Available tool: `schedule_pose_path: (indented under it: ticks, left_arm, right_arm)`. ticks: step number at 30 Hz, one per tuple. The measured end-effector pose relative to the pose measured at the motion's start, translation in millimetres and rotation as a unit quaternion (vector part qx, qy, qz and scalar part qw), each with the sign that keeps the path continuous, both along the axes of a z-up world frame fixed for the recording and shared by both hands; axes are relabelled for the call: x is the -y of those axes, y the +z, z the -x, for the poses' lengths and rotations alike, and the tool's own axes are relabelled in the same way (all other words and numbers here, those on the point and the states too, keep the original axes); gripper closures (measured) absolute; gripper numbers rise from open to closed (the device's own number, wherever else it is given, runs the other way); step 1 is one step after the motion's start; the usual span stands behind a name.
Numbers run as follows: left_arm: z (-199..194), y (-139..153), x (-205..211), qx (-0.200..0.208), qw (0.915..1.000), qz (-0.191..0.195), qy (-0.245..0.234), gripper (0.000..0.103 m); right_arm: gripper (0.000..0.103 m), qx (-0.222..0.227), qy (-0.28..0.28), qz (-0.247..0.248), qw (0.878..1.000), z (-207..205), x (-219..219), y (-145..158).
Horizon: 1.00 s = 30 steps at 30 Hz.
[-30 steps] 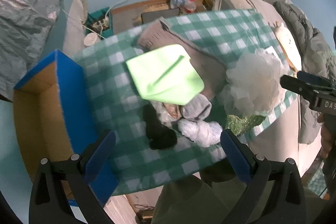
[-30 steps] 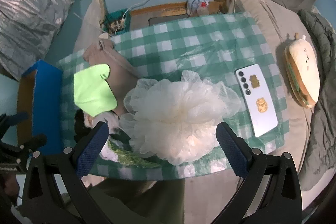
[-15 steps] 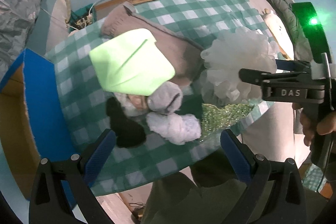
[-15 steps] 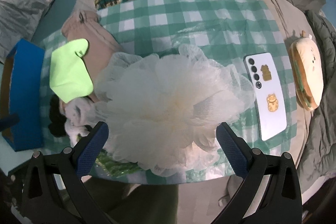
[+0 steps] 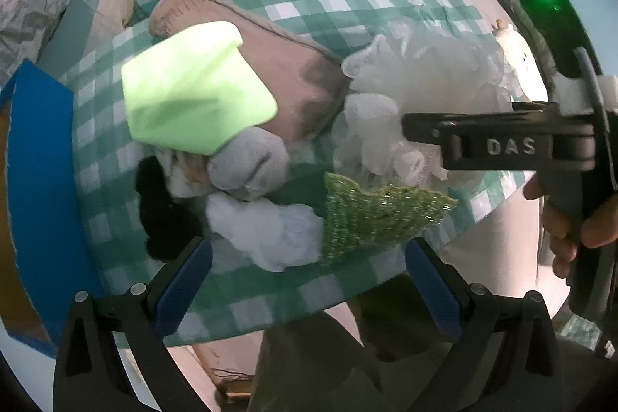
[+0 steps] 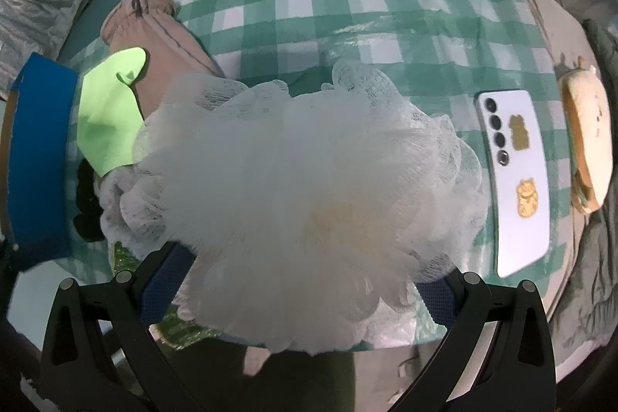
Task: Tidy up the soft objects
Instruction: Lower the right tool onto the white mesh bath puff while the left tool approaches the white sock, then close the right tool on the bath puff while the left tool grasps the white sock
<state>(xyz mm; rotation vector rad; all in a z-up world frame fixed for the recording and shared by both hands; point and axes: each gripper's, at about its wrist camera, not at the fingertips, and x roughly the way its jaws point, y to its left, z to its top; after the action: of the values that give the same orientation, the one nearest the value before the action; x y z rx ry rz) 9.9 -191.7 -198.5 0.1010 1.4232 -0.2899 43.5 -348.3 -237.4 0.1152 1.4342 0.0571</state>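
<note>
A big white mesh bath puff (image 6: 309,180) lies on the green checked tablecloth (image 6: 347,6). My right gripper (image 6: 303,284) is open, and its blue pads straddle the puff's near side. In the left wrist view that right gripper (image 5: 409,130) reaches in from the right against the puff (image 5: 417,83). My left gripper (image 5: 309,280) is open and empty, hovering just short of a pile: light green cloth (image 5: 193,91), beige garment (image 5: 293,72), grey sock (image 5: 251,165), black sock (image 5: 158,211), white fluffy wad (image 5: 266,230) and glittery green cloth (image 5: 370,215).
A blue-edged cardboard box (image 5: 38,199) stands open at the table's left side. A white phone (image 6: 517,180) lies on the cloth right of the puff, and a burger-shaped plush (image 6: 591,141) rests on the bed beyond it. A hand (image 5: 579,230) holds the right gripper.
My right gripper has closed in on the puff until its pads flank it. My left gripper has drifted nearer to the pile of socks and cloths.
</note>
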Motion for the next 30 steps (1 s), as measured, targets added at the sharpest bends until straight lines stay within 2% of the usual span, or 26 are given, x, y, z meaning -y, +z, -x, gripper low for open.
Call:
schedule_pose_path:
  ticks: [4,12,23,25,30]
  left_arm:
    - [6,-11,12,-0.001,0.9998,-0.006,0.018,0.002]
    - [7,-25,23,0.001,0.9978,0.006,0.066,0.002]
    - [1,-45,41,0.001,0.9967,-0.009,0.081,0.002]
    - [0,-45,41,0.004,0.9963,-0.002,0.085,0.006]
    - [-4,-43,41,0.003,0.9956,0.017,0.092,0.032]
  right_arm:
    - [0.002,-0.005,0.009,-0.014,1.000,-4,3,-5]
    - [0.002,-0.010,0.029,-0.035,0.999,-6,4,-16]
    - [0.002,-0.017,0.049,-0.060,0.997,-8,-6,-28]
    - [0.006,-0.017,0.052,-0.066,0.996,-9,-7,-29]
    - [0.019,-0.006,0.056,-0.080,0.995,-9,-3,-25]
